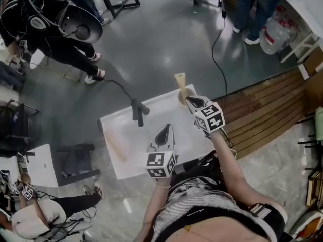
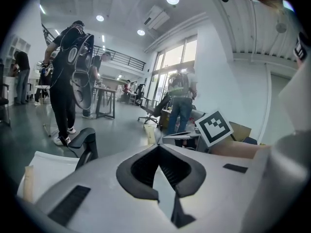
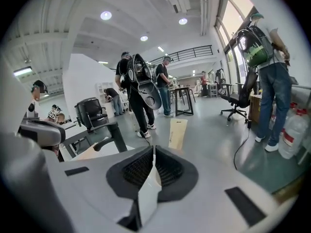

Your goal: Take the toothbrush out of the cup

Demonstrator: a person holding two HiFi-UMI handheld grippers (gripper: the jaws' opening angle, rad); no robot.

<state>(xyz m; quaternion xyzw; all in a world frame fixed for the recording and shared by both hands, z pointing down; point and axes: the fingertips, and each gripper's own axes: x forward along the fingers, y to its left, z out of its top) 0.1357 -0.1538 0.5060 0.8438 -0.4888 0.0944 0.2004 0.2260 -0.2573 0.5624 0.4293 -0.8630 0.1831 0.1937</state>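
At the worktop's [image 1: 126, 155] far edge, what appeared to be the toothbrush [image 1: 180, 80] stood in its cup [image 1: 181, 99], not yet gripped. Right tongs [image 1: 191, 101], just beside it, were pressed together and empty; left tongs [image 1: 165, 131] likewise. Approach stage: the right tongs needed spreading before taking the handle.

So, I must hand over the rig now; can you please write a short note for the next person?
Left gripper: fingers together, empty, over the middle of the table.
Right gripper: fingers together, empty, tip right beside the cup at the table's far edge; I cannot tell whether it touches.
Toothbrush: apparently the beige upright piece standing in the cup.
Done: nothing yet; the toothbrush is not out.
Left: open the right fingers, probably grip the toothbrush near its top, and lift it out.
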